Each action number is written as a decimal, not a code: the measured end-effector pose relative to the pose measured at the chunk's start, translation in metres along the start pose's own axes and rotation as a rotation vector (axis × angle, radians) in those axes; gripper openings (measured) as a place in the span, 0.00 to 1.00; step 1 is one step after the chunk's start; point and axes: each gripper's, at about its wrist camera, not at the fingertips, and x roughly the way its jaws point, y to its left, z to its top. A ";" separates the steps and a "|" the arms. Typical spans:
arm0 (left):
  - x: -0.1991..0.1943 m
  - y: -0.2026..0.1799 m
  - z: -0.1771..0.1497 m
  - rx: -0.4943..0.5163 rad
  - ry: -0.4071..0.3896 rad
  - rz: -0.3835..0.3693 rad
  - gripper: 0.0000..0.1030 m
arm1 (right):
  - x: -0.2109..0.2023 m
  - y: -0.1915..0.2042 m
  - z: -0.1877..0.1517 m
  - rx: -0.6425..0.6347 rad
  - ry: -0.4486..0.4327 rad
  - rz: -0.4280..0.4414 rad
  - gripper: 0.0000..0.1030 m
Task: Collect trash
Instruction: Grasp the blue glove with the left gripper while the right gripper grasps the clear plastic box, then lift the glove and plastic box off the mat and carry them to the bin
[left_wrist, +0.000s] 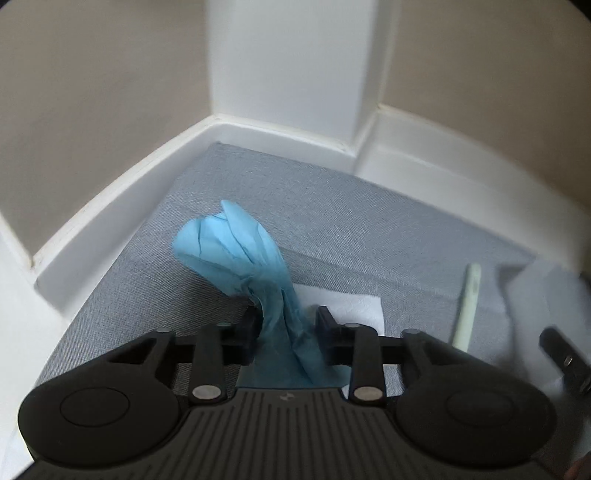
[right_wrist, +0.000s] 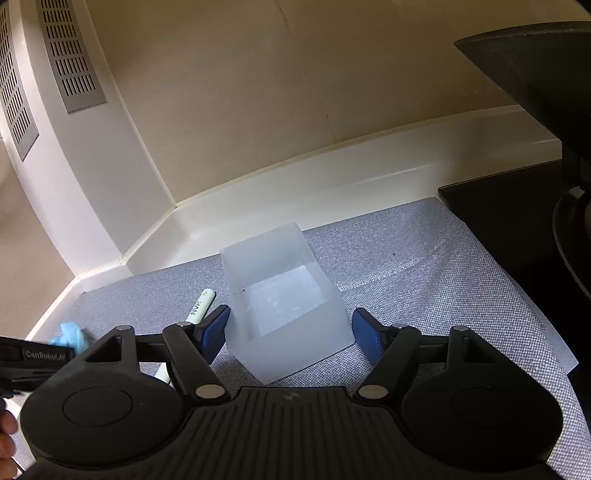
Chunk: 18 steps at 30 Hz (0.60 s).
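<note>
Status: I have the left gripper (left_wrist: 284, 325) pointed down at the grey mat (left_wrist: 369, 221), near its left edge by the white skirting (left_wrist: 110, 206). The blue glove (left_wrist: 236, 251) stands bunched between its jaws, its body rising ahead of the tips and its cuff trailing back under the gripper. The left pad looks to be on the material. A small gap shows at the right pad, so I cannot confirm a firm clamp and rate this as a partial closure around the glove.

Under the glove lies a white paper napkin (left_wrist: 354, 306), flat on the mat. To its right lies a pale pen (left_wrist: 467, 306).

The right gripper (right_wrist: 288, 332) has its jaws apart, one on each side of the translucent bin (right_wrist: 284, 295), and neither pad presses its walls. The bin sits upright mid-mat and appears empty.

Step in hand, as I judge it: secure the glove for transfer to the bin.

- Close fully on the twisted neck before lifting, because thin, slack material slips readily.
- Lift straight up so the napkin is not dragged along.
- Keep the bin steady with the right gripper.
- Release only once the glove is well over the opening.
</note>
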 end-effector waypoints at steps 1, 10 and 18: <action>-0.006 0.003 0.000 -0.001 -0.024 0.012 0.28 | -0.001 0.001 0.000 -0.004 -0.006 0.001 0.68; -0.084 0.031 -0.007 -0.042 -0.175 -0.014 0.28 | -0.018 0.002 0.004 -0.003 -0.097 0.052 0.65; -0.103 0.046 -0.046 -0.015 -0.125 0.004 0.30 | -0.017 0.007 0.000 -0.010 -0.066 0.087 0.65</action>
